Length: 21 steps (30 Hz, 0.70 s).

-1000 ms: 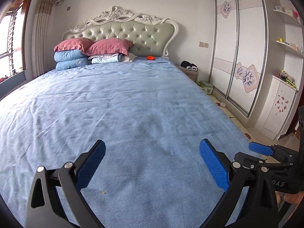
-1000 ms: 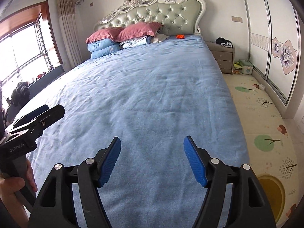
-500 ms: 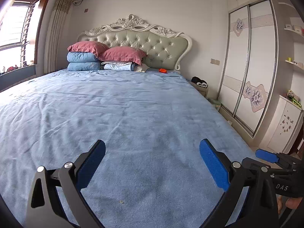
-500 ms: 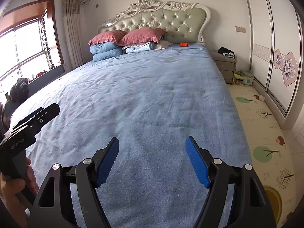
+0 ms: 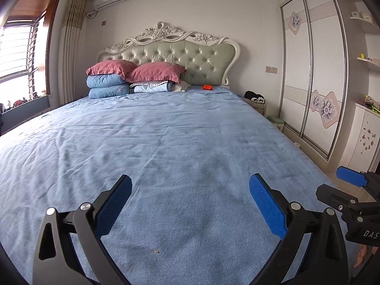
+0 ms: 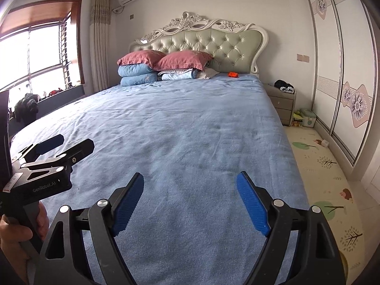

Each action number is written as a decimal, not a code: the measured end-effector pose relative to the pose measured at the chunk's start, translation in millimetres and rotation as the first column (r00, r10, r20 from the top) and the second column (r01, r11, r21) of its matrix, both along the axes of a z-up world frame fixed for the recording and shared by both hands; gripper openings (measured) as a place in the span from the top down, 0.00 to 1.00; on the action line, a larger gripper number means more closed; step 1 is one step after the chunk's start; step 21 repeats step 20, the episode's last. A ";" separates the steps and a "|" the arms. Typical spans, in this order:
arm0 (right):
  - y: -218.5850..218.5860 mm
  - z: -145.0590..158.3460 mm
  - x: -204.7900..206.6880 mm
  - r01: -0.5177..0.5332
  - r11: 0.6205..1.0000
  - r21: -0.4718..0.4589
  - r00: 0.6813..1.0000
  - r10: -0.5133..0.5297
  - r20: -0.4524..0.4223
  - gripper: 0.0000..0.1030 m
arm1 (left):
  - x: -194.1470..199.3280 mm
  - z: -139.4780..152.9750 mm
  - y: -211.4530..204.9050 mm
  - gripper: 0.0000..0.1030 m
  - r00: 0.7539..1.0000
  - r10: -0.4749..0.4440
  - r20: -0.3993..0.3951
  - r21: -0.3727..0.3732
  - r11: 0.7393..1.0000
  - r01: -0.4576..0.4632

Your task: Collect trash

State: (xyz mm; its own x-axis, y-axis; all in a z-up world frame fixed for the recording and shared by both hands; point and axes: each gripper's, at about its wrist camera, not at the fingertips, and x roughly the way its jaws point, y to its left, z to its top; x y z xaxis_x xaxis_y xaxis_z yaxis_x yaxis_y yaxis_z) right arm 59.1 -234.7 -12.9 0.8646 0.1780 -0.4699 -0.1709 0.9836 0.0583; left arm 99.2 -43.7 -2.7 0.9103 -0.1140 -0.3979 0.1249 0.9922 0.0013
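A small orange item (image 5: 207, 87) lies at the far end of the blue bed near the headboard; it also shows in the right wrist view (image 6: 233, 74). A tiny tan crumb (image 5: 155, 251) lies on the sheet just in front of my left gripper (image 5: 190, 204), which is open and empty over the foot of the bed. My right gripper (image 6: 190, 201) is open and empty too, beside it on the right. The left gripper shows at the left of the right wrist view (image 6: 57, 147). The right gripper's blue fingertip (image 5: 350, 179) shows in the left wrist view.
The blue bedsheet (image 5: 166, 130) covers a wide bed. Red and blue pillows (image 5: 133, 78) are stacked at the padded headboard (image 5: 180, 57). A nightstand (image 6: 283, 104) with dark cloth, a green box (image 6: 308, 117), a play mat (image 6: 325, 178) and a sliding wardrobe (image 5: 313, 71) are to the right. A window (image 6: 35, 52) is on the left.
Both cameras have tilted up and dropped lower toward the bed, so more of the wall and the air conditioner shows. Both grippers stayed open and empty.
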 end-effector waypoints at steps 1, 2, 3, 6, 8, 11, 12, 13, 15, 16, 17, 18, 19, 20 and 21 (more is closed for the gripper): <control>-0.9 -0.2 0.6 0.000 1.000 0.006 1.000 0.000 -0.002 0.24 | -0.4 -0.3 -0.1 0.04 1.000 -0.007 0.000 -0.002 1.000 0.007; -1.6 -0.6 1.2 0.000 1.000 0.010 1.000 0.000 -0.005 0.24 | -0.8 -1.1 0.2 0.04 1.000 -0.014 -0.001 -0.005 1.000 0.014; -2.5 -1.5 1.6 0.002 1.000 0.014 1.000 -0.002 -0.007 0.24 | -1.2 -1.4 0.3 0.04 1.000 -0.018 0.000 -0.006 1.000 0.018; -4.4 -3.6 2.5 0.005 1.000 0.025 1.000 -0.005 -0.018 0.24 | -5.5 -0.7 1.2 0.04 1.000 -0.020 0.024 -0.010 1.000 0.020; -5.6 -4.7 2.9 0.008 1.000 0.029 1.000 -0.008 -0.022 0.24 | -7.1 -0.5 1.3 0.04 0.999 -0.024 0.033 -0.013 1.000 0.024; -5.8 -4.4 2.9 0.010 1.000 0.028 1.000 -0.009 -0.019 0.24 | -7.3 -0.1 1.9 0.04 0.999 -0.018 0.039 -0.013 1.000 0.019; -5.8 -4.5 2.9 0.009 1.000 0.027 1.000 -0.009 -0.017 0.24 | -7.8 -0.2 1.8 0.04 0.999 -0.018 0.038 -0.014 1.000 0.018; -5.6 -4.7 3.1 0.009 1.000 0.026 1.000 -0.008 -0.018 0.24 | -7.6 -0.1 2.1 0.04 0.999 -0.015 0.038 -0.014 1.000 0.016; -5.3 -5.6 2.4 0.009 1.000 0.025 1.000 -0.009 -0.017 0.24 | -8.0 -0.1 1.5 0.04 0.999 -0.014 0.038 -0.014 1.000 0.014; -5.4 -5.8 2.5 0.009 1.000 0.026 1.000 -0.009 -0.017 0.24 | -7.6 -0.8 1.2 0.04 0.999 -0.001 0.034 -0.008 1.000 0.002; -5.6 -5.7 2.3 0.011 1.000 0.026 1.000 -0.010 -0.015 0.24 | -6.4 -1.8 1.0 0.04 1.000 0.008 0.027 -0.003 1.000 -0.008; -5.4 -6.0 2.3 0.010 1.000 0.028 1.000 -0.010 -0.014 0.24 | -4.8 -2.8 1.4 0.04 1.000 0.011 0.020 -0.003 1.000 -0.011; -5.5 -6.3 2.5 0.011 1.000 0.029 1.000 -0.010 -0.014 0.24 | -3.4 -4.0 1.7 0.04 1.000 0.015 0.011 -0.004 1.000 -0.015; -5.5 -6.3 2.5 0.011 1.000 0.029 1.000 -0.010 -0.014 0.24 | -2.6 -4.4 2.0 0.04 1.000 0.017 0.007 -0.006 1.000 -0.017; -5.5 -6.3 2.5 0.011 1.000 0.029 1.000 -0.010 -0.014 0.24 | -2.6 -4.4 2.0 0.04 1.000 0.017 0.007 -0.006 1.000 -0.017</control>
